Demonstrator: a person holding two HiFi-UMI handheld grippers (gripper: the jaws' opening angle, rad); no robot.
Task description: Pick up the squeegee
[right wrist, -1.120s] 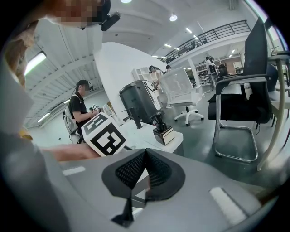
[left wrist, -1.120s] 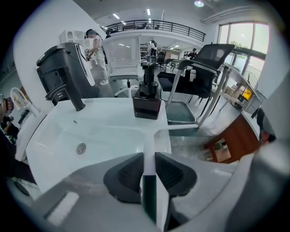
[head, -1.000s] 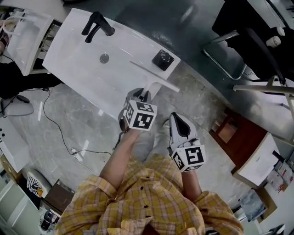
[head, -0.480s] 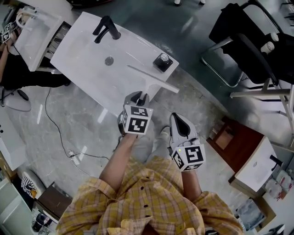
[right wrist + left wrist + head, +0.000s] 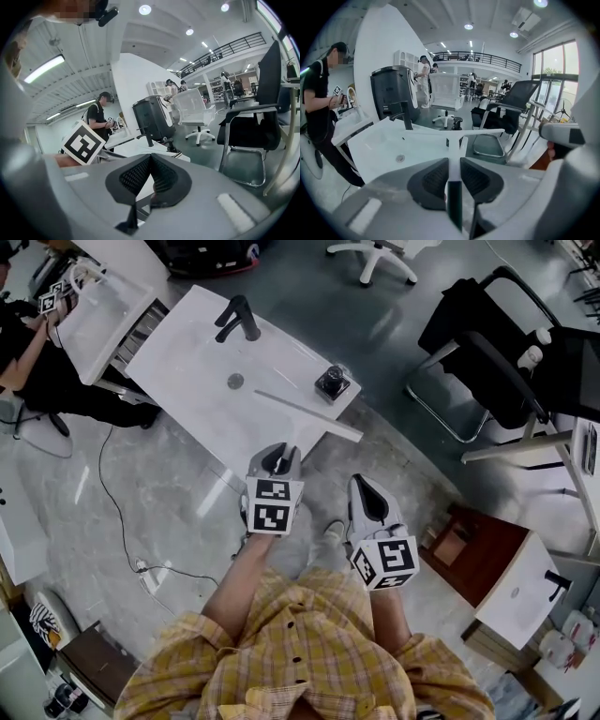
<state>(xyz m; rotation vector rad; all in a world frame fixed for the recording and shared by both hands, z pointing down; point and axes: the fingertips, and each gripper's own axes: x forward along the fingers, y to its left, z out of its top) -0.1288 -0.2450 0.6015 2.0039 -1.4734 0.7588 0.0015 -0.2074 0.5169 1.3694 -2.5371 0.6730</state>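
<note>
The left gripper (image 5: 454,165) clamps the squeegee (image 5: 309,415) by its handle, blade crosswise ahead of the jaws, over the sink counter's (image 5: 187,362) near edge by its right corner. The right gripper (image 5: 150,161) is closed and empty, just beside.

The sink (image 5: 187,362) lay ahead: faucet (image 5: 239,317) at its far side, drain (image 5: 235,381) mid-basin, bottle (image 5: 332,382) at its right. The squeegee (image 5: 309,415) sat between the left gripper's (image 5: 279,460) jaws, with the right gripper (image 5: 368,502) just to its right. A chair (image 5: 478,357) stood farther right.
</note>
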